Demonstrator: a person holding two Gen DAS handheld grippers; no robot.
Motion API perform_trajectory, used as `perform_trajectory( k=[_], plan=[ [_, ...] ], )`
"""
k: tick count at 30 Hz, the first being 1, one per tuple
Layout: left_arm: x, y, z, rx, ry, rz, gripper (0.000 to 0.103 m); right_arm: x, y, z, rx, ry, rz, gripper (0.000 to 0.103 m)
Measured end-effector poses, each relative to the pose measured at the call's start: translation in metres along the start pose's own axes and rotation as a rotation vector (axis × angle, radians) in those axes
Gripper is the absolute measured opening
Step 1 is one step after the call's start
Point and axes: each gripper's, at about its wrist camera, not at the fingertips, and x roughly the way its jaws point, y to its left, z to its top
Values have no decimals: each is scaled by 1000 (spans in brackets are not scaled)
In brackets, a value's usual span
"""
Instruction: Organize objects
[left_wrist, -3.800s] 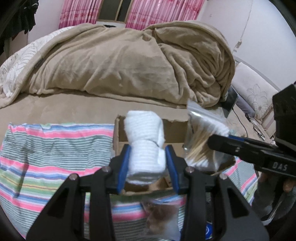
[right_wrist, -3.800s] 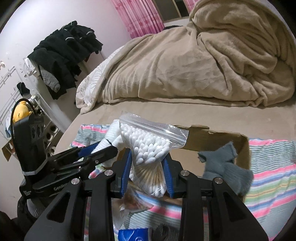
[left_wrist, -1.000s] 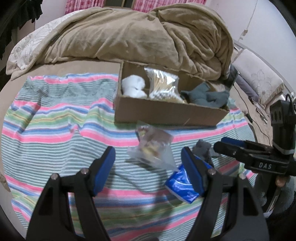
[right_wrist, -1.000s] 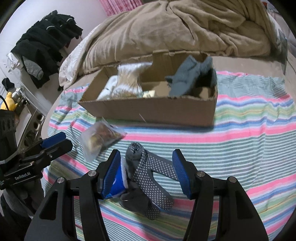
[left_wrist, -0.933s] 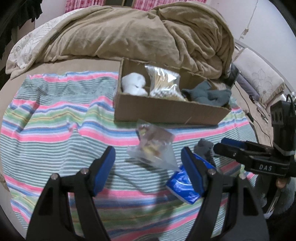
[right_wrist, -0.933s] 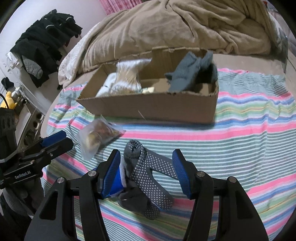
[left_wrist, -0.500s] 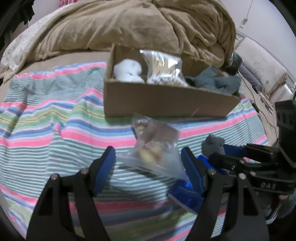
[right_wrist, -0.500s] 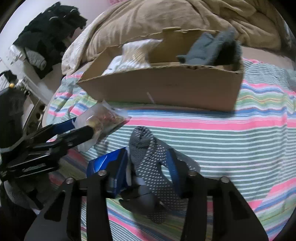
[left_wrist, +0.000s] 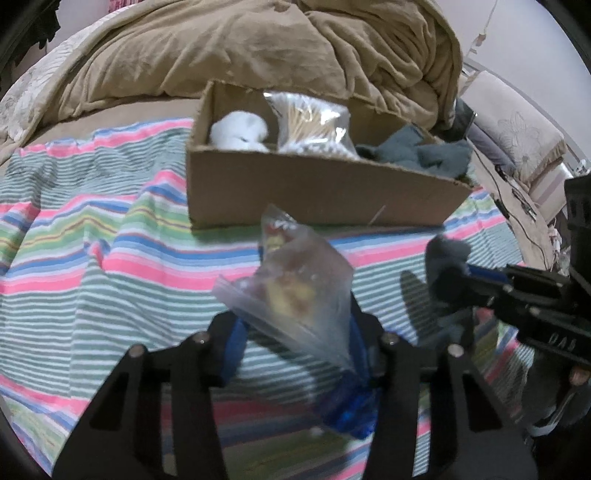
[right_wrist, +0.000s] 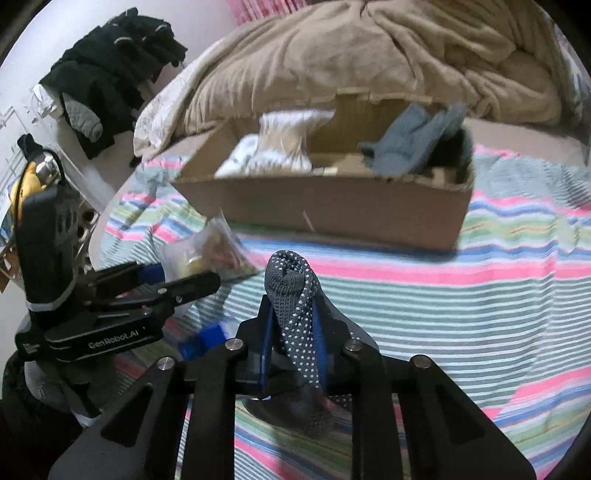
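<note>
On the left, the left gripper (left_wrist: 295, 332) was clamped on a clear zip bag (left_wrist: 295, 284) of small yellowish items, held up off the striped blanket (left_wrist: 92, 258) just short of the cardboard box (left_wrist: 314, 192). A blue packet (left_wrist: 351, 410) lay on the blanket beneath it. To the right, the right gripper (right_wrist: 293, 332) was closed on a dotted grey sock (right_wrist: 295, 295), also lifted clear. The box already held a white roll (left_wrist: 240, 131), a bag of cotton swabs (left_wrist: 310, 125) and a grey cloth (left_wrist: 421, 153). By the look of it, sorting stood past halfway: two items in hand and the packet remained.
</note>
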Motion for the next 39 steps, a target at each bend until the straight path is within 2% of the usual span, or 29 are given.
perform_trajectory(
  k=[13,23,39],
  plan=[
    [-51,-11,8,4,-95,-41,48,-52,12,23,-26,-122,-10,21],
    [-83,-21,35,40,-184,-53,49,-82,15,53,-62,-212,-28,21],
    [-82,-22,67,29,-234,-72,49,-84,11,106,-111,-271,-51,21]
  ],
)
